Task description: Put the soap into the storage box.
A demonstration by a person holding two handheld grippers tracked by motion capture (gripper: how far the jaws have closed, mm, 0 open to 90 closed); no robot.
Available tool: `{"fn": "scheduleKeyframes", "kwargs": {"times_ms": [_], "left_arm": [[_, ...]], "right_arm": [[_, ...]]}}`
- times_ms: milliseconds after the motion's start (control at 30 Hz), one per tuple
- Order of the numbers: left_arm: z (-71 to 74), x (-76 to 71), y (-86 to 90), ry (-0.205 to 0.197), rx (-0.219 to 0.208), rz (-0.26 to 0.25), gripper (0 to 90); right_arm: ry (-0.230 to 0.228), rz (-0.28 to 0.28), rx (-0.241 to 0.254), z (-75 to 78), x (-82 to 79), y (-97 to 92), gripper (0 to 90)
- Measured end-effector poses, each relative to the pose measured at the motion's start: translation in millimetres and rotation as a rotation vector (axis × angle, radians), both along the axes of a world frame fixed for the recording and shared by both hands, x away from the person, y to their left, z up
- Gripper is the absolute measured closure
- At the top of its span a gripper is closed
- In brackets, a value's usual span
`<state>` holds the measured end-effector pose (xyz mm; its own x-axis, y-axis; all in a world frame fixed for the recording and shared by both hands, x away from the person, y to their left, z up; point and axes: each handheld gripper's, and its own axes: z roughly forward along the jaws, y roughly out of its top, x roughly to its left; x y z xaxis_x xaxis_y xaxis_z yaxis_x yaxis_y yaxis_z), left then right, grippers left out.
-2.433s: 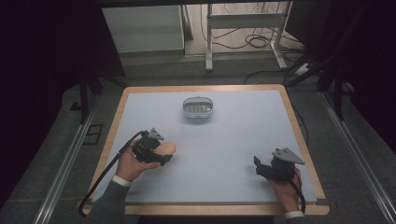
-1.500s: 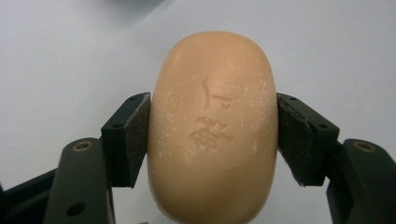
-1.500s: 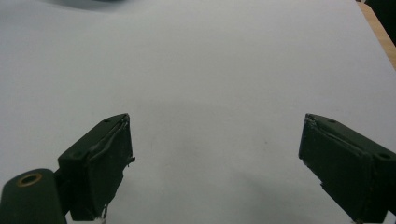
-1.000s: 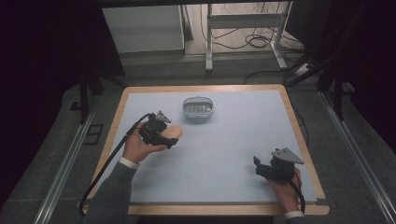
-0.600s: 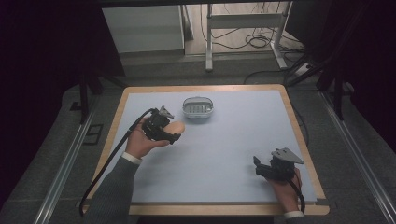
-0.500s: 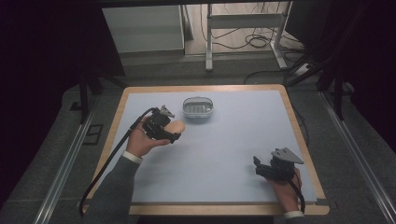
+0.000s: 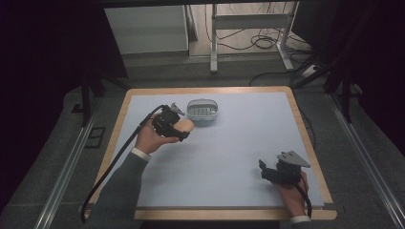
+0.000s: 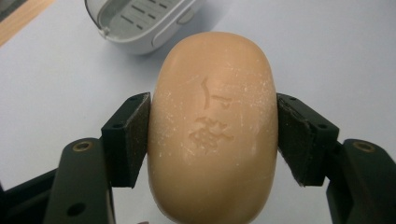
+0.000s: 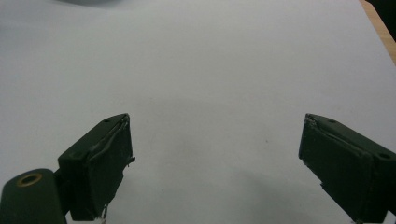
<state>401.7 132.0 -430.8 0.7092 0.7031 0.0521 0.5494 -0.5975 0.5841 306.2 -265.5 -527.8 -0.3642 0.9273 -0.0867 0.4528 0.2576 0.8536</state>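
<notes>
Gripping soap bar (image 8: 212, 126), left tool (image 7: 177, 128) near dish (image 7: 202, 109); slick bar may squirt free. Right tool (image 7: 265, 172) released, near-right on desk (image 7: 229, 157).

My left gripper (image 8: 212, 140) holds a tan oval soap bar (image 8: 213, 126), its face scratched and dusted white, lifted just beside the grey slotted soap dish (image 7: 202, 110) standing near the table's far edge.

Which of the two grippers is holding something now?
The left gripper: it is shut on the soap, close to the soap dish. The right gripper is open, with bare table between its fingers.
</notes>
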Motion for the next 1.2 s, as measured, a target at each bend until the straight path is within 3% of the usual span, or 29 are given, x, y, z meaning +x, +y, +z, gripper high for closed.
{"fn": "scheduleKeyframes", "kwargs": {"times_ms": [233,433,500,1200], "left_arm": [[-0.9,10.2,-6.8,0.011,-0.011,-0.018,31.9],[-3.8,15.9,-4.8,0.017,-0.014,-0.003,31.9],[-2.8,18.2,-3.6,0.017,0.005,-0.004,31.9],[13.4,44.8,-17.3,0.010,0.004,-0.018,32.0]], "right_arm": [[0.001,0.001,0.003,0.0,0.1,-0.4,9.9],[0.003,0.001,0.001,0.0,0.3,-0.1,9.9],[0.003,0.001,0.000,-0.1,0.3,-0.1,9.9],[0.001,0.000,0.000,0.0,0.1,0.0,9.9]]}}
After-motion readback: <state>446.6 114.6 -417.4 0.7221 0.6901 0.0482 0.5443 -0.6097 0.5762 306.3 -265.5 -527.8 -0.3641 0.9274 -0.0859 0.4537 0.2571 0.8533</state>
